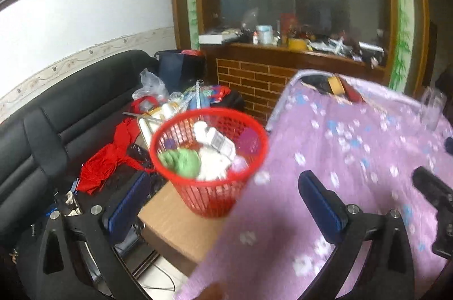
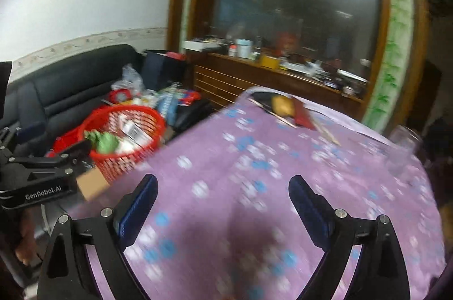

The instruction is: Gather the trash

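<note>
A red mesh basket (image 1: 209, 158) (image 2: 124, 135) stands on a cardboard box (image 1: 175, 220) beside the table. It holds white paper, a green crumpled piece (image 1: 181, 161) and a purple bit. My left gripper (image 1: 223, 181) is open and empty, its jaws wide apart just in front of the basket and over the table's edge. My right gripper (image 2: 223, 182) is open and empty too, over the purple flowered tablecloth (image 2: 254, 158). At the table's far end lie a brown lump (image 2: 281, 104) and a red flat piece (image 2: 303, 116).
A clear glass (image 2: 405, 147) stands near the table's right edge. The black sofa (image 1: 70, 116) behind the basket is piled with bags, red cloth and packets. A cluttered wooden ledge (image 1: 283, 50) runs along the back wall.
</note>
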`<move>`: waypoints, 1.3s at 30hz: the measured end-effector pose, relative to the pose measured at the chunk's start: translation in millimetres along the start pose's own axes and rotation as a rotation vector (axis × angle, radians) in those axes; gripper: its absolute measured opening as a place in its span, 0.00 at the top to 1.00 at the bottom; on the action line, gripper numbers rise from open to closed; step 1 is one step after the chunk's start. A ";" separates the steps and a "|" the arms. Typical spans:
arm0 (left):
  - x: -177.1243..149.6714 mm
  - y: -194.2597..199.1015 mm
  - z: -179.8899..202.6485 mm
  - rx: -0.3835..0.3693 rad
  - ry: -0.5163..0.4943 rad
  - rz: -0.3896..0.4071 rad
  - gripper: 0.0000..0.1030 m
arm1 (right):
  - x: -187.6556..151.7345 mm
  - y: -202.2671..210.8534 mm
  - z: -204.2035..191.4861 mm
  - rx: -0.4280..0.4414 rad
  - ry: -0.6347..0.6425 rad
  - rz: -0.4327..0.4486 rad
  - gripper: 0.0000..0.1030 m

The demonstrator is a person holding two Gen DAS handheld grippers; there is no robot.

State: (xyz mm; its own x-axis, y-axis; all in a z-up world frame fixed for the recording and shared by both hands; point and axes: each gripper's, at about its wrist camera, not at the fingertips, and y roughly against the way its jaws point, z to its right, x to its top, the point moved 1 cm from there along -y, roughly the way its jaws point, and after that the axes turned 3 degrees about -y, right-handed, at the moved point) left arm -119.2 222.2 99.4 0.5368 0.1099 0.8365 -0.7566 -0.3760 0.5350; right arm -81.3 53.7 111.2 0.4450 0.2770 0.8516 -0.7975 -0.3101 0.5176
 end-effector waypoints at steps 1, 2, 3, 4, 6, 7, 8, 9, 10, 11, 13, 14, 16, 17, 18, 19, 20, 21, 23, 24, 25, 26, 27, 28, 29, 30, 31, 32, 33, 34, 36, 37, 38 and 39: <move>-4.1 2.9 5.9 0.023 -0.013 0.002 0.00 | -8.2 6.3 5.0 -0.014 -0.007 0.003 0.07; -7.6 5.0 11.4 0.043 -0.030 0.005 0.00 | -17.8 14.8 12.7 -0.038 -0.012 0.012 0.07; -11.7 8.0 16.6 0.053 -0.048 0.007 0.00 | -23.3 19.2 16.3 -0.058 -0.012 0.016 0.06; -15.0 12.5 22.7 0.058 -0.065 0.007 0.00 | -27.7 22.6 21.1 -0.079 -0.011 0.018 0.06; -19.5 20.1 34.2 0.060 -0.092 0.010 0.00 | -39.0 32.2 31.4 -0.118 -0.013 0.024 0.06; -20.8 22.3 36.9 0.062 -0.093 0.012 0.00 | -42.7 36.9 32.9 -0.124 -0.016 0.026 0.06; -22.5 24.8 40.8 0.071 -0.092 0.009 0.00 | -46.0 40.1 36.5 -0.130 -0.022 0.025 0.06; -24.3 26.7 44.7 0.079 -0.095 0.003 0.00 | -49.8 43.4 40.7 -0.136 -0.031 0.026 0.06; -25.7 27.5 48.0 0.084 -0.100 -0.004 0.00 | -51.1 44.9 41.2 -0.139 -0.036 0.026 0.06; -26.8 28.7 50.7 0.081 -0.108 -0.006 0.00 | -53.8 47.8 43.7 -0.142 -0.045 0.025 0.06; -28.5 30.4 53.5 0.074 -0.105 -0.005 0.00 | -57.7 52.4 44.0 -0.147 -0.053 0.022 0.06; -29.5 32.4 55.5 0.068 -0.113 0.000 0.00 | -59.5 54.6 43.7 -0.150 -0.051 0.021 0.05; -32.3 37.9 58.8 0.068 -0.126 0.016 0.00 | -64.2 58.4 42.7 -0.162 -0.045 0.015 0.05; -33.3 41.3 59.8 0.064 -0.129 0.027 0.00 | -64.3 60.5 41.4 -0.162 -0.043 0.013 0.05; -34.9 44.5 59.5 0.054 -0.126 0.032 0.00 | -66.1 62.7 40.8 -0.159 -0.044 0.010 0.05; -35.3 46.2 59.3 0.043 -0.121 0.034 0.00 | -65.2 62.3 39.1 -0.158 -0.045 0.008 0.05; -36.3 48.7 58.8 0.026 -0.112 0.038 0.00 | -66.3 64.3 38.2 -0.158 -0.046 0.007 0.05; -37.4 51.0 58.5 0.017 -0.109 0.040 0.00 | -67.1 67.5 36.7 -0.160 -0.044 0.010 0.05; -39.0 54.8 57.5 0.015 -0.109 0.052 0.00 | -67.6 71.2 33.5 -0.161 -0.038 0.012 0.05; -40.4 56.9 57.0 0.018 -0.111 0.058 0.00 | -67.7 72.6 31.9 -0.164 -0.035 0.015 0.05; -41.5 57.9 56.8 0.019 -0.113 0.059 0.00 | -68.0 74.8 30.9 -0.166 -0.034 0.017 0.05; -42.3 58.9 56.4 0.017 -0.115 0.061 0.00 | -67.7 76.2 29.7 -0.167 -0.033 0.018 0.05; -43.2 59.8 55.8 0.011 -0.114 0.063 0.00 | -67.0 77.1 29.3 -0.168 -0.032 0.018 0.05; -44.2 61.0 56.2 0.008 -0.114 0.063 0.00 | -66.3 77.9 29.1 -0.170 -0.032 0.019 0.05; -45.4 61.5 56.4 0.007 -0.116 0.062 0.00 | -66.1 79.6 28.6 -0.172 -0.031 0.020 0.05; -46.4 61.9 56.6 0.012 -0.119 0.065 0.00 | -65.4 79.6 28.1 -0.172 -0.031 0.020 0.05; -46.4 62.1 56.4 0.016 -0.120 0.067 0.00 | -65.3 80.3 27.4 -0.173 -0.030 0.021 0.05; -46.8 62.6 56.6 0.018 -0.121 0.072 0.00 | -65.2 81.2 26.8 -0.175 -0.028 0.023 0.05; -46.8 62.6 56.4 0.016 -0.121 0.074 0.00 | -64.5 81.3 27.1 -0.176 -0.027 0.024 0.05; -46.9 62.1 56.8 0.013 -0.121 0.074 0.00 | -64.4 81.6 26.7 -0.176 -0.026 0.024 0.05; -46.7 61.7 56.6 0.009 -0.114 0.075 0.00 | -64.7 81.5 26.5 -0.176 -0.028 0.024 0.05; -46.5 61.7 55.9 0.010 -0.113 0.076 0.00 | -64.8 81.3 26.5 -0.178 -0.030 0.023 0.05; -46.4 61.3 56.3 0.014 -0.113 0.077 0.00 | -64.7 81.0 26.0 -0.177 -0.031 0.020 0.05; -46.4 60.7 56.8 0.017 -0.114 0.077 0.00 | -64.9 80.7 26.4 -0.175 -0.032 0.017 0.05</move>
State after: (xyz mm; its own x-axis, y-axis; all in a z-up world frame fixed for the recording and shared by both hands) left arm -168.8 142.0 86.4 0.5173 -0.0242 0.8555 -0.7911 -0.3950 0.4672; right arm -163.8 -13.3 99.9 0.4411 0.2432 0.8639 -0.8627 -0.1505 0.4829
